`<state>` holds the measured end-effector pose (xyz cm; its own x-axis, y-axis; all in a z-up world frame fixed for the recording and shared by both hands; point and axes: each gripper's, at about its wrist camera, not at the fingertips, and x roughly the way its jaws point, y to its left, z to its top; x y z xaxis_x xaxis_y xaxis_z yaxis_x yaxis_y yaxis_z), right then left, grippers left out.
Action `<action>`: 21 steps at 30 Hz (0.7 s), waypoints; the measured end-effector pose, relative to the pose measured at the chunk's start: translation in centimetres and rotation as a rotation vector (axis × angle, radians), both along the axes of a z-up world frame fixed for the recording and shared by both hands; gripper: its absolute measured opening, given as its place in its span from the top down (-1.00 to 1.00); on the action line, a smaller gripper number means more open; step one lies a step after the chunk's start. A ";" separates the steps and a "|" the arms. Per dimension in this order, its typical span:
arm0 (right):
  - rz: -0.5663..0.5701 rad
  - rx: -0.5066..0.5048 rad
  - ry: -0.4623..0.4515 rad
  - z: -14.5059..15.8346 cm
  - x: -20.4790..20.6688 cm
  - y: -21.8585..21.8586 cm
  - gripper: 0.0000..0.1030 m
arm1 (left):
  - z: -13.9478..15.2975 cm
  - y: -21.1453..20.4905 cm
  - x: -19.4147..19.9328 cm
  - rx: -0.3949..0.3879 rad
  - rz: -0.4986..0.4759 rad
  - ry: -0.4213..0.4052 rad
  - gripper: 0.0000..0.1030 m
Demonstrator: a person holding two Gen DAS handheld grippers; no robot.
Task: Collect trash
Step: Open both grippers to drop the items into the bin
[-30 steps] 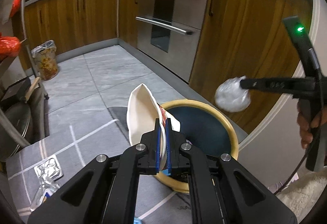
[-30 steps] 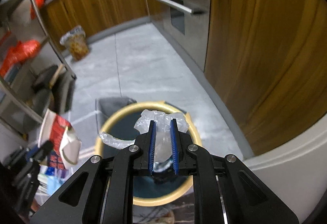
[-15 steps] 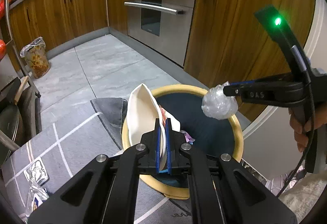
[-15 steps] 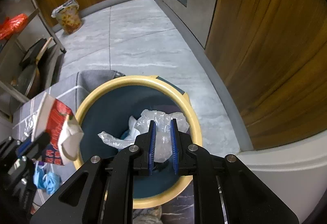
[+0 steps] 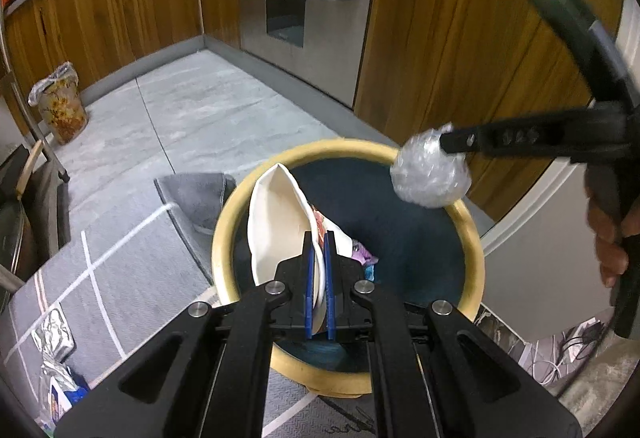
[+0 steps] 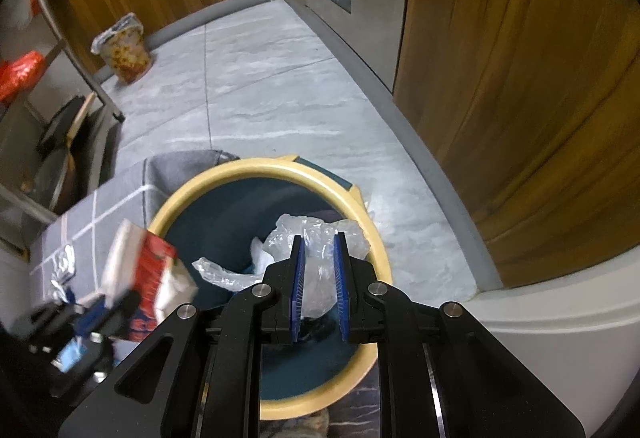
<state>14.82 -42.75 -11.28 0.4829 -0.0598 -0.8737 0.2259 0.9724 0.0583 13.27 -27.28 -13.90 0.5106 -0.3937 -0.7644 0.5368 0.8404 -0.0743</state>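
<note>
On the grey floor (image 5: 192,118) by wood cabinets (image 5: 460,38), a grey mat (image 5: 132,262) lies at left and a round bin (image 5: 224,234) with a yellow rim and dark blue inside stands half on the mat's edge. Some trash is already in the bin; more, incl. a foil wrapper (image 5: 52,330), is on the mat. Left gripper (image 5: 318,286) is clamped tight on a flattened paper cup (image 5: 276,222), white with red print, held over the near-left part of the bin opening. Right gripper (image 6: 318,278) is pinched, jaws narrow, on a crumpled clear plastic wad (image 6: 316,242), above the far-right rim in the left wrist view. Step looks like drop-off: both pieces sit over the bin, not yet let go. Next move probably calls for opening both jaws while centred over the opening, the plastic brought a bit further inward first, since it hangs close to the rim.
</note>
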 end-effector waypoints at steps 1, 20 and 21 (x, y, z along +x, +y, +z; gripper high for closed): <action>-0.001 0.010 -0.009 0.1 0.0 0.1 0.70 | -0.4 0.0 0.2 0.005 0.005 0.012 0.92; 0.012 0.030 -0.086 1.8 0.2 1.3 0.22 | 0.6 2.6 0.1 -0.005 0.067 -0.004 0.42; 0.013 0.029 -0.091 2.0 0.2 1.4 0.16 | 0.9 2.9 0.0 -0.010 0.072 -0.011 0.38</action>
